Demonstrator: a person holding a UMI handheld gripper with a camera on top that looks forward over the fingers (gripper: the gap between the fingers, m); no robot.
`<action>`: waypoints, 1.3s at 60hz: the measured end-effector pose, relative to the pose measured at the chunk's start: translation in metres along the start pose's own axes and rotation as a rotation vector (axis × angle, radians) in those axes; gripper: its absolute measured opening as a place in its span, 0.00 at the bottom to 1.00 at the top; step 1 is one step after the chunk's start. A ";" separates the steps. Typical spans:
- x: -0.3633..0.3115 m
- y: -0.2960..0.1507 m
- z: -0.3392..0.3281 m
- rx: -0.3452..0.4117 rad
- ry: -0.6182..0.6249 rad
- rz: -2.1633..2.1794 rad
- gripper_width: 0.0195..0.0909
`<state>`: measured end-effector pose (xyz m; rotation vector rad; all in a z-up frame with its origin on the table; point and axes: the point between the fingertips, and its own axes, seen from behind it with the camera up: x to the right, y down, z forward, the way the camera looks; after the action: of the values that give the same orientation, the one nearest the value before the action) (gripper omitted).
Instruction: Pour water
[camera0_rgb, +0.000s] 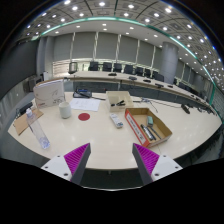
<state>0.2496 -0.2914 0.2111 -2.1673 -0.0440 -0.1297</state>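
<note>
Gripper view: open claw (108, 160) over table (100, 140) edge.

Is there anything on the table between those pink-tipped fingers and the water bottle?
Nothing visible. The bottle stands ahead and to the left of the open fingers, with only bare table between. The white cup sits beyond the bottle, and the cardboard box lies off to the right.

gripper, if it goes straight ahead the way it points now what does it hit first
The gripper is open with nothing between its jaws. Straight ahead lies bare table; the first thing roughly in line looks like the small item beside the cardboard box, though depth is unclear.
</note>
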 end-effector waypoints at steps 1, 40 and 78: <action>0.000 0.002 -0.003 -0.002 -0.003 0.001 0.93; -0.249 0.056 0.009 0.028 -0.243 -0.004 0.94; -0.378 0.003 0.146 0.285 -0.128 0.017 0.41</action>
<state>-0.1150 -0.1659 0.0853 -1.8883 -0.1112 0.0247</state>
